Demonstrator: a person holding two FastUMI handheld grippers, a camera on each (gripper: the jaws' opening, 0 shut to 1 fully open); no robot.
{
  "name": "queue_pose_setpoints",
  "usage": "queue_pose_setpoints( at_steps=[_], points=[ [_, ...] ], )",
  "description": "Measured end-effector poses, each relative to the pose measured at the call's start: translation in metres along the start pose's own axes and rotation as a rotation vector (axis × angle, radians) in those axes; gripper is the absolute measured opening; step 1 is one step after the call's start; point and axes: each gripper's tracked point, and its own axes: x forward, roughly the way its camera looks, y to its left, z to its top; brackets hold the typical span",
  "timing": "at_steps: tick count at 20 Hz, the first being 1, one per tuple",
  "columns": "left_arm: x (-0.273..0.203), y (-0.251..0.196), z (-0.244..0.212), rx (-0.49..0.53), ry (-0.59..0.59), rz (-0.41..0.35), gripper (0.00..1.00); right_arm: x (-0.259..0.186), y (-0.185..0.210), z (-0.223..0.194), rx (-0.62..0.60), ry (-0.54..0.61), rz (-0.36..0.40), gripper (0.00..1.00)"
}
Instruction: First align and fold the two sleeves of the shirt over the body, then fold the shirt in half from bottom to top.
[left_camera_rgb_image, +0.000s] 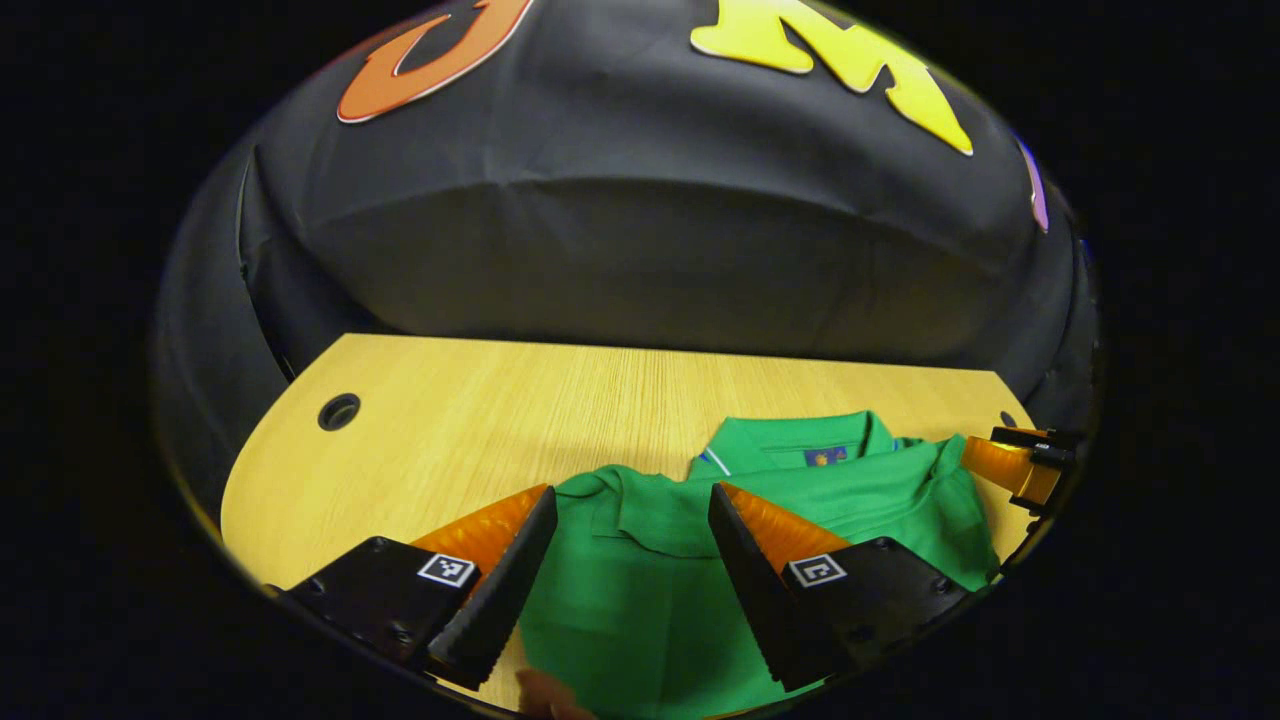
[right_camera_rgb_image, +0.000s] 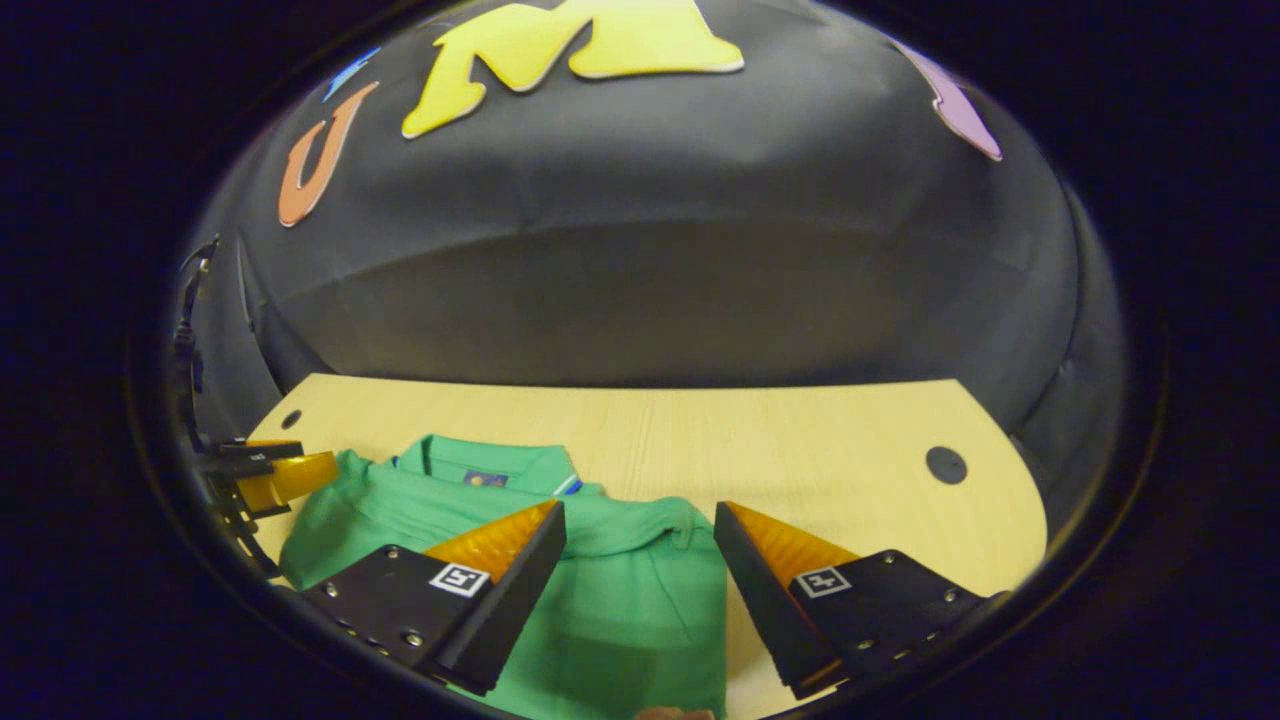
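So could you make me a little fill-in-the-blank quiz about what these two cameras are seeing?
1. The shirt lying on the table is ____ in colour.
2. The table is made of light ____.
3. The fingers of the left gripper stand ____, with shirt fabric between them.
4. The shirt's ____ lies at the far end, toward the black wall.

Missing words: green; wood; open; collar

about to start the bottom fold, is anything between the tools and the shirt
Nothing visible. Both the left tool and the right tool are open just above the green shirt, with only bare wooden table around it.
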Motion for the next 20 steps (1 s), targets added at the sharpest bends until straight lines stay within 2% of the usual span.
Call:
queue_pose_setpoints(
  at_steps=[1, 5, 10, 15, 20],
  points=[
    [-0.015, -0.008, 0.005, -0.009, -0.013, -0.037, 0.98, -0.013, 0.002, 0.007, -0.002, -0.025, -0.003, 0.95],
    [-0.071, -0.012, 0.031, -0.003, -0.115, -0.045, 0.98, -0.069, 0.019, 0.030, -0.019, -0.103, 0.007, 0.95],
    [-0.165, -0.024, 0.060, 0.050, -0.262, -0.058, 0.98, -0.164, 0.045, 0.054, -0.099, -0.230, 0.017, 0.94],
    [-0.254, -0.030, 0.064, 0.069, -0.359, -0.061, 0.97, -0.264, 0.071, 0.069, -0.141, -0.365, 0.024, 0.94],
    [-0.338, -0.034, 0.063, 0.080, -0.460, -0.046, 0.97, -0.348, 0.079, 0.069, -0.108, -0.452, 0.020, 0.94]
  ],
)
